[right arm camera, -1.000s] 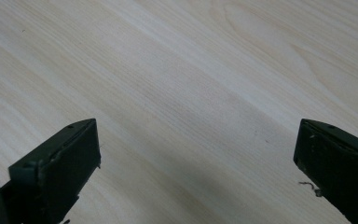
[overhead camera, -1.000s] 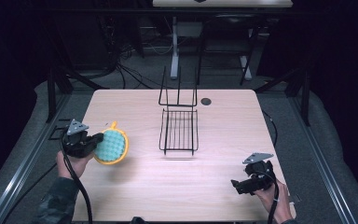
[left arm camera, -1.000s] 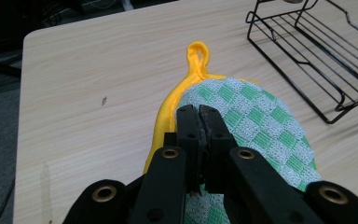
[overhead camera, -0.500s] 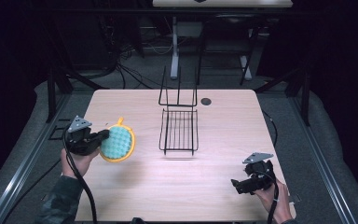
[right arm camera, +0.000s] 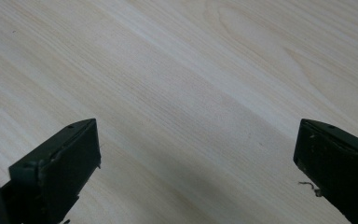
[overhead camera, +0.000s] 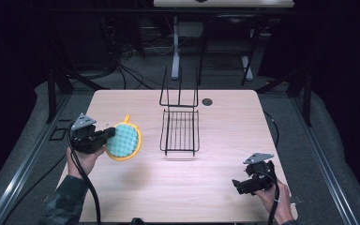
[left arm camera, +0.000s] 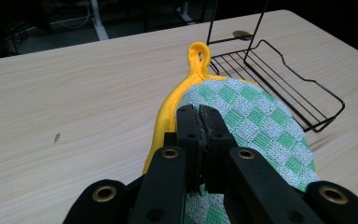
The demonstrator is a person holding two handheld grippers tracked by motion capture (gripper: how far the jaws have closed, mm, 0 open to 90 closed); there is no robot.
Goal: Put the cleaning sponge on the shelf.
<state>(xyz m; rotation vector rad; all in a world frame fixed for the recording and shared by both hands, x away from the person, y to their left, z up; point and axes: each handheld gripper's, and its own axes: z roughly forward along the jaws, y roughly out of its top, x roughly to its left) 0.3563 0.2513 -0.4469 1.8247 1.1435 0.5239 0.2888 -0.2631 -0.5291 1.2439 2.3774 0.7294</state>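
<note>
The left gripper (overhead camera: 104, 137) is clamped tight on the edge of a round, yellow-rimmed pot holder with a green-and-white checked cloth face (overhead camera: 124, 141), holding it above the left part of the pale wooden table (overhead camera: 225, 187); in the left gripper view the two black jaws meet on the cloth with no gap between them, and the holder's yellow hanging loop (left arm camera: 199, 51) points away from the hand. The relation that matters is the one between this held cloth and the black wire dish rack (overhead camera: 181, 132) in the middle of the table: the rack lies to the right of the left gripper and slightly farther from the person, apart from the holder's rim with bare wood between them. Its long axis runs away from the person, with an upright wire back at the far end and the flat slatted tray toward the near end. The pot holder stands tilted on edge, its checked face turned toward the person's side. The left hand is by far the nearer to the rack. The right gripper (overhead camera: 240, 183) sits low at the near right corner, well apart from both things, its jaws spread wide over bare table with nothing between them. A likely next move is a carry rightward to the tray.
</note>
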